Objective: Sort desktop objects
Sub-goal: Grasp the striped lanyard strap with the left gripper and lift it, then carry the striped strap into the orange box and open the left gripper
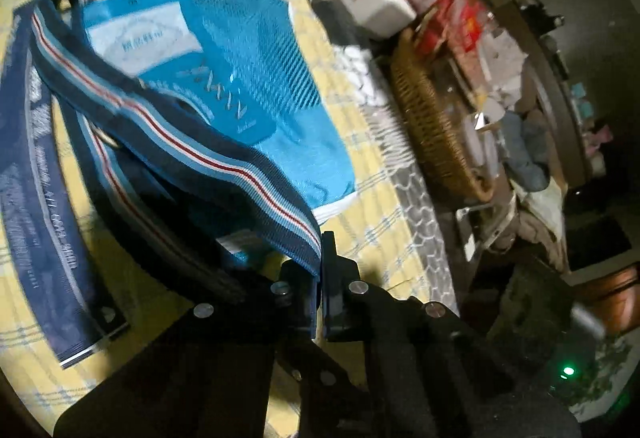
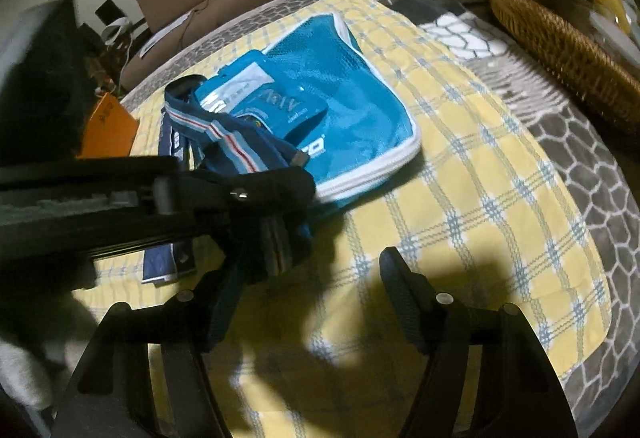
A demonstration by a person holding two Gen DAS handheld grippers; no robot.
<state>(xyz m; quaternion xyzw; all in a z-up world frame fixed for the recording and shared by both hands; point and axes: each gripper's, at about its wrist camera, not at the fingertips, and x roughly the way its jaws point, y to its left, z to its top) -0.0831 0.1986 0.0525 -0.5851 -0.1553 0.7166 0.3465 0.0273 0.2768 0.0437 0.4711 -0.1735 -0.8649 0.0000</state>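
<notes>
Sorting barely begun: strap lifted, pouch unmoved.
Left gripper [image 1: 320, 278] pinches the navy striped woven strap [image 1: 168, 125] above the turquoise mesh zip pouch [image 2: 352, 125] on the yellow checked cloth [image 2: 480, 205]; right gripper [image 2: 312, 302] gapes, holding nothing.

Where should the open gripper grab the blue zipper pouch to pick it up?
Probably the blue pouch's near right corner, by the white zipper edge, coming in low from the right gripper's side. That corner lies bare on the yellow cloth, while the striped strap covers the left part.
</notes>
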